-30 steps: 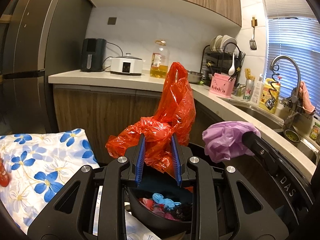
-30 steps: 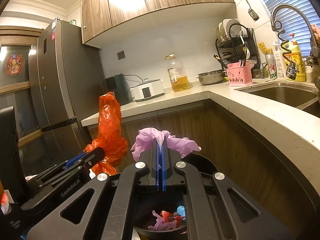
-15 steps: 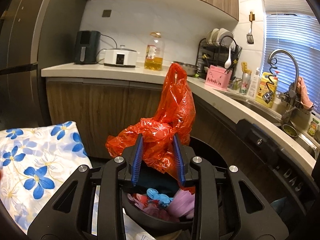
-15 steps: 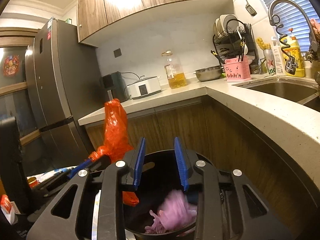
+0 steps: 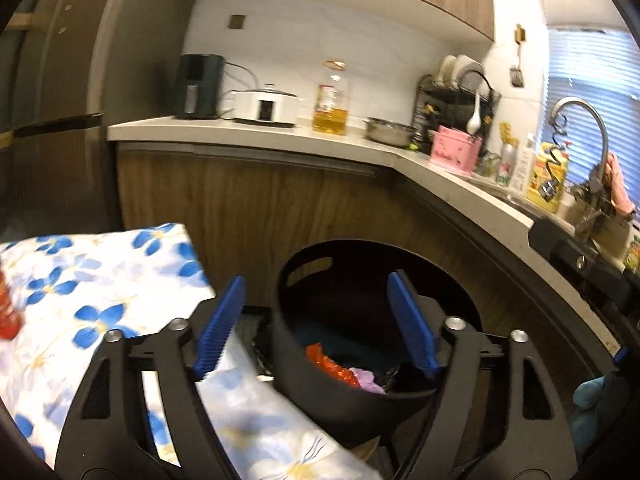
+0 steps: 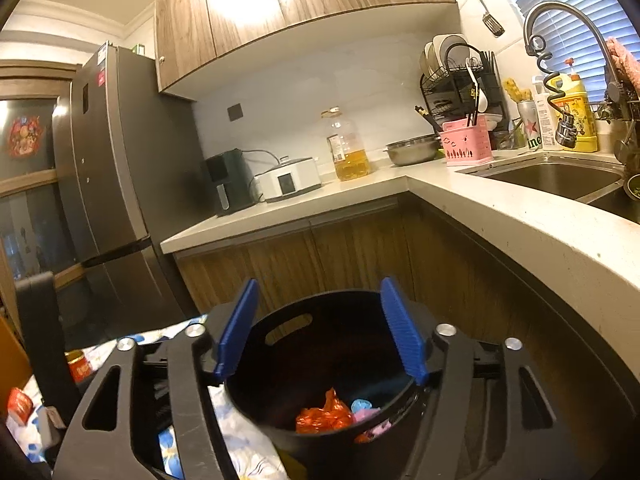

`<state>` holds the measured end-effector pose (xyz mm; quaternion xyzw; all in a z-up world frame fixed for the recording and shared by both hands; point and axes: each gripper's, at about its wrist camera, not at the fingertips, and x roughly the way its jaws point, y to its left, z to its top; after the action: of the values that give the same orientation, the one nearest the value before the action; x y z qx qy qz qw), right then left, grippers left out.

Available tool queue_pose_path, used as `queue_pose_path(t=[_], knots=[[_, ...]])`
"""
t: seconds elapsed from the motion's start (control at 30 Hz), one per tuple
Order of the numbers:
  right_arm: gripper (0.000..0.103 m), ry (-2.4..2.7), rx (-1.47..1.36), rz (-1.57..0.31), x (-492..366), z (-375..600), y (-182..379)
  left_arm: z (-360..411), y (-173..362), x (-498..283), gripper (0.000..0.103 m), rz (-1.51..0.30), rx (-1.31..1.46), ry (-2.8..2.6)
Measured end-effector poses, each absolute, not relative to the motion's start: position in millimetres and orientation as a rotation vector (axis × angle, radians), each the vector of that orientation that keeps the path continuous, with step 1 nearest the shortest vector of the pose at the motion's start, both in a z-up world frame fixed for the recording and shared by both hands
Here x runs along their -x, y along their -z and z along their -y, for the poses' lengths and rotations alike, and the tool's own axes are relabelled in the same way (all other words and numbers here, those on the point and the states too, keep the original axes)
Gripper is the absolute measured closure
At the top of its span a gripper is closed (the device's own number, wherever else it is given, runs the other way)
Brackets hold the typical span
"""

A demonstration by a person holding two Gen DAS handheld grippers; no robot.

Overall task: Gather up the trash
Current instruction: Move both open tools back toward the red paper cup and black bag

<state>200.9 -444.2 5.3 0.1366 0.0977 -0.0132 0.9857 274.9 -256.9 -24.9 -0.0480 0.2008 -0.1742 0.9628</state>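
Your left gripper [image 5: 316, 320] and right gripper [image 6: 320, 328] are both wide open and hold nothing. The red bag [image 6: 324, 416] and purple bag [image 6: 366, 416] lie inside the black bin [image 6: 256, 396]

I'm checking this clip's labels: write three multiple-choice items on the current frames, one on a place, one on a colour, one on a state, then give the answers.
1. Where does the red plastic bag lie?
A. on the counter
B. inside the black bin
C. in the sink

2. What colour are the pads of the left gripper?
A. blue
B. green
C. white

3. How does the right gripper stand?
A. shut on the bag
B. shut on nothing
C. open

Answers:
1. B, the bag sits crumpled on the bin's bottom, beside a purple bag.
2. A, both pads show blue.
3. C, its fingers are wide apart and hold nothing.
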Motion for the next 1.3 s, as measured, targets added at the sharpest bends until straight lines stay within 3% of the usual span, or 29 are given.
queue_pose_path(t=[0.33,1.3], knots=[[0.02,-0.023,-0.265,-0.238,-175,416,3,207,19,-225,0.01,-0.38,0.08,0.174],[0.02,-0.264,-0.175,-0.291,-140,237,16,8,28,-98,0.009,-0.339,0.156,-0.256]])
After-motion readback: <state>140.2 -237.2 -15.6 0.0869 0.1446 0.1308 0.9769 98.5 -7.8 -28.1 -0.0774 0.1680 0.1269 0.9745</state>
